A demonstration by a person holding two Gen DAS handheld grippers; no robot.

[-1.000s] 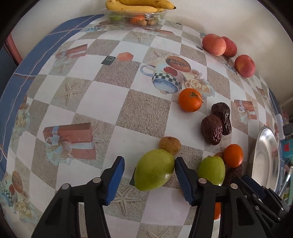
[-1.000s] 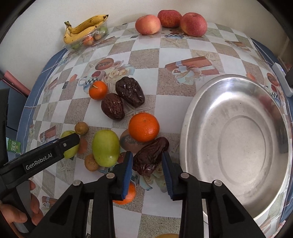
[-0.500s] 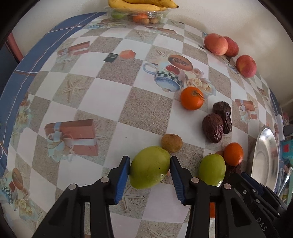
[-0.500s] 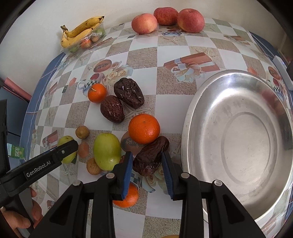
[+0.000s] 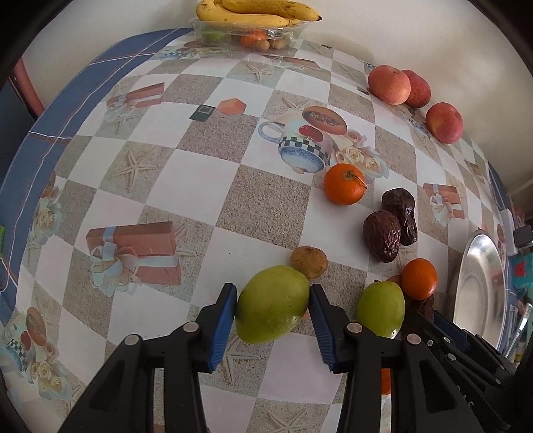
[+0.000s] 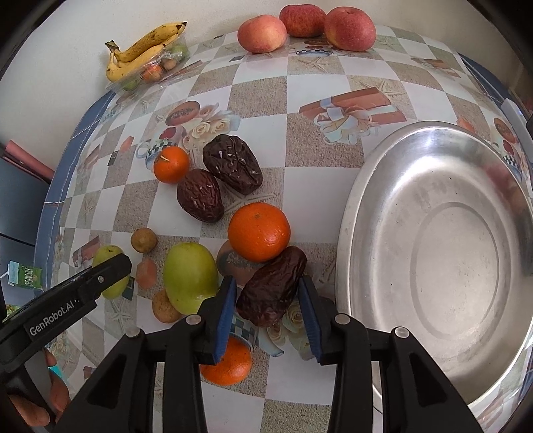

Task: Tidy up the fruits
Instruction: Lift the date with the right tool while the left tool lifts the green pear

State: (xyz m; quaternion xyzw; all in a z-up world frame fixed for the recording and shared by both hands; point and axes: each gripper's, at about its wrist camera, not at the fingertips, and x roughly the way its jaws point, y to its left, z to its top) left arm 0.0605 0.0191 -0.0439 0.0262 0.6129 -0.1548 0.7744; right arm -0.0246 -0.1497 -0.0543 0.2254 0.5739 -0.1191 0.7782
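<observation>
One metal bowl [image 6: 346, 233] — bare inside. Left gripper [image 5: 273, 301] clamps a green mango [image 5: 271, 304]; right gripper [image 6: 267, 293] brackets a date [image 6: 271, 286], contact unclear — grip not determinable.

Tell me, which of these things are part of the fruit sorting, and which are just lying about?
Part of the job:
left claw, shut on green mango
right claw, around wrinkled dark fruit
metal tray
oranges
apples

Just lying about:
patterned tablecloth
milk carton

Left hand-held gripper [image 5: 273, 303] clamped, right hand-held gripper [image 6: 268, 296] ajar
</observation>
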